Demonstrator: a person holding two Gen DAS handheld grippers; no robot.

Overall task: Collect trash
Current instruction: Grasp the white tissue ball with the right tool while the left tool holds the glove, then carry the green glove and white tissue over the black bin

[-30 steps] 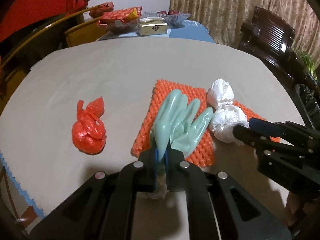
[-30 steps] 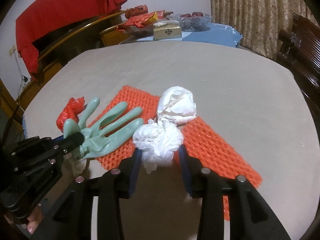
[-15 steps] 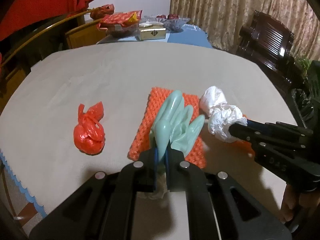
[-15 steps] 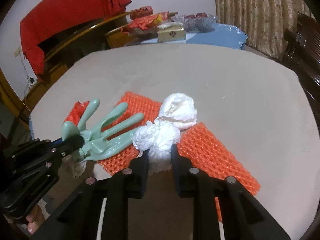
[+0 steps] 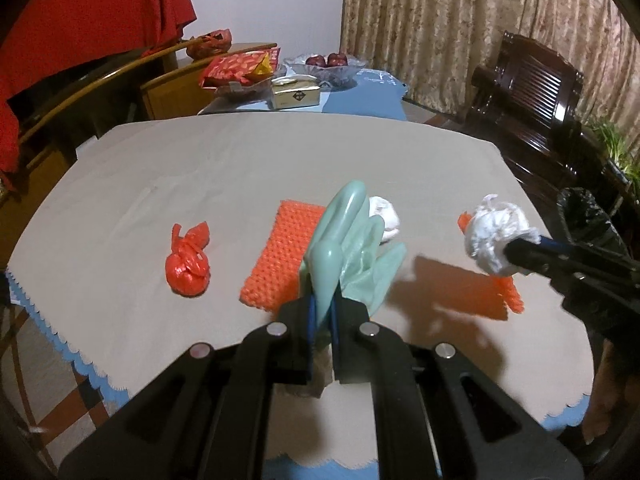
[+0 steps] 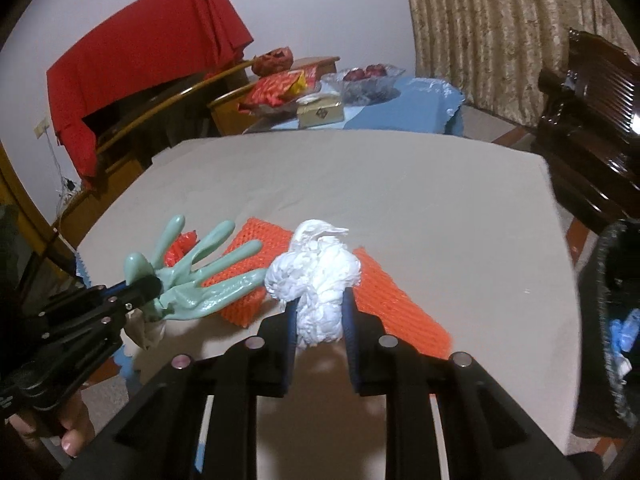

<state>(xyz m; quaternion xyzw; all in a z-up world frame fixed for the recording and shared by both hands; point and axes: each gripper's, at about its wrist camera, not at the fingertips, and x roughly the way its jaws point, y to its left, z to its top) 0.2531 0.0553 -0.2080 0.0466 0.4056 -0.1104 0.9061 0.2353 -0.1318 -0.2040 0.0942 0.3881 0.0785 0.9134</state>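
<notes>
Glove [image 5: 352, 248] up in the air, pinched by the cuff in the left gripper [image 5: 322, 312], its fingers splayed above the orange mesh [image 5: 284, 258] on the table [image 5: 224, 168]. Over on the right, the other gripper [image 6: 322, 316] has its fingers clamped on a white wad [image 6: 320, 280], also lifted clear. A second wad [image 5: 385, 218] lies on the mesh behind the glove, and a knotted red bag [image 5: 189, 262] sits just left of it. Black-lined bin [image 6: 612, 320] at the table's right edge.
</notes>
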